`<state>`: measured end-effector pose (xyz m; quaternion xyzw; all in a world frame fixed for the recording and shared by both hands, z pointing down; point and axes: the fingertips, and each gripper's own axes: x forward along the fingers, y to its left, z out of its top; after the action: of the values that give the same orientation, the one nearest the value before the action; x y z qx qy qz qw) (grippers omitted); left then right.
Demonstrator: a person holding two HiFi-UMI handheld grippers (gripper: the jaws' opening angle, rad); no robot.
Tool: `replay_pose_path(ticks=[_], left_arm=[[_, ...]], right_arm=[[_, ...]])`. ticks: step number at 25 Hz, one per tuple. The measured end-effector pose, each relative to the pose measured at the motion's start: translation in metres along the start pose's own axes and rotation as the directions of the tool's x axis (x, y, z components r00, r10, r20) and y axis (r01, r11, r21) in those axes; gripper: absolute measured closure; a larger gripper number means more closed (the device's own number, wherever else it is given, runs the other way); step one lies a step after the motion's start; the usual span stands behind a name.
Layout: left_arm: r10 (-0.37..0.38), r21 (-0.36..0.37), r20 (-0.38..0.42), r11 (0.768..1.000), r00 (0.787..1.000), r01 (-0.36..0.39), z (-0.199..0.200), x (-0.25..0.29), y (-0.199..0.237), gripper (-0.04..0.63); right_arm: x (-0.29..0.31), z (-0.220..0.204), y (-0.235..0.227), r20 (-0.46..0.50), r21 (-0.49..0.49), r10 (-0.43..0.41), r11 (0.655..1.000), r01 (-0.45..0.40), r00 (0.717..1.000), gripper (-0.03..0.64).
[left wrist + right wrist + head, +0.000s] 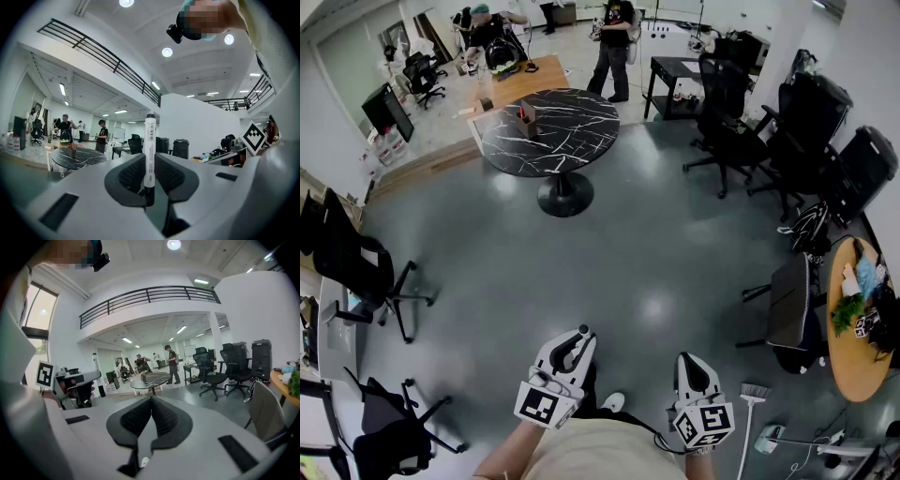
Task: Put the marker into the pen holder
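Left gripper view: left tongs [150, 161] clamp marker [150, 138].

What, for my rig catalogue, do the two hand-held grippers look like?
Both the left gripper and the right gripper are light grey plastic, each tapering to two jaws lined with black textured pads. Each carries a white cube printed with black square markers. The person wears a pale beige top.
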<state>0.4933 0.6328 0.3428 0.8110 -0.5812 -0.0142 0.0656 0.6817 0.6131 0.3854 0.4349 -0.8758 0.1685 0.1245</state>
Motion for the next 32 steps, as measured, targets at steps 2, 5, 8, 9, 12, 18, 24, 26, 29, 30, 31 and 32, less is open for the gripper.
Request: replay_pose_path(ticks=[2,5,8,9,12,18,24,26,29,30,31,32], left_arm=[[0.006,-0.009,-0.004,1.000,1.000,-0.006,-0.002,0.021,0.028,0.529],[0.008,-0.028,-0.006,1.000,1.000,-0.008,0.000,0.055,0.074,0.529],[0.000,-0.055,0.040,0.998,0.999,0.002,0.019,0.092,0.125,0.529],[-0.003,-0.069,0.065,0.998,0.998,0.008,0.027,0.105,0.142,0.529],[-0.024,-0.086,0.110,0.996,0.994,0.033,0.049,0.139,0.188,0.529],[0.008,-0.079,0.159,0.997,0.987,0.005,0.081,0.163,0.278,0.529],[0.123,-0.075,0.119,0.991,0.985,-0.114,0.081,0.157,0.357,0.529],[0.154,-0.045,0.078,0.988,0.985,-0.151,0.074,0.157,0.379,0.529],[0.215,-0.041,0.075,0.976,0.974,-0.212,0.075,0.165,0.410,0.529],[0.235,-0.039,0.077,0.972,0.969,-0.232,0.076,0.170,0.420,0.529],[0.255,-0.033,0.077,0.967,0.964,-0.253,0.077,0.175,0.430,0.529],[0.277,-0.027,0.073,0.961,0.958,-0.275,0.078,0.182,0.440,0.529]], right_arm=[[0.030,0.007,-0.001,-0.020,-0.007,-0.002,1.000,0.001,1.000,0.600],[0.081,0.024,-0.001,-0.040,-0.018,-0.011,1.000,0.010,0.999,0.600],[0.139,0.056,0.005,-0.040,-0.043,-0.015,0.999,0.014,0.999,0.600],[0.159,0.070,0.008,-0.034,-0.054,-0.013,0.998,0.011,0.999,0.600],[0.215,0.111,0.020,-0.002,-0.085,-0.010,0.996,0.010,1.000,0.600],[0.306,0.156,0.056,0.036,-0.070,0.041,0.997,-0.038,0.999,0.600],[0.386,0.175,0.090,-0.008,-0.091,0.143,0.986,-0.143,0.990,0.600],[0.411,0.180,0.098,-0.023,-0.102,0.182,0.978,-0.183,0.983,0.600],[0.450,0.190,0.106,-0.039,-0.118,0.240,0.963,-0.243,0.970,0.600],[0.465,0.193,0.107,-0.045,-0.118,0.258,0.958,-0.262,0.965,0.600],[0.480,0.196,0.108,-0.051,-0.116,0.278,0.952,-0.282,0.959,0.600],[0.496,0.199,0.108,-0.059,-0.113,0.297,0.946,-0.302,0.953,0.600]])
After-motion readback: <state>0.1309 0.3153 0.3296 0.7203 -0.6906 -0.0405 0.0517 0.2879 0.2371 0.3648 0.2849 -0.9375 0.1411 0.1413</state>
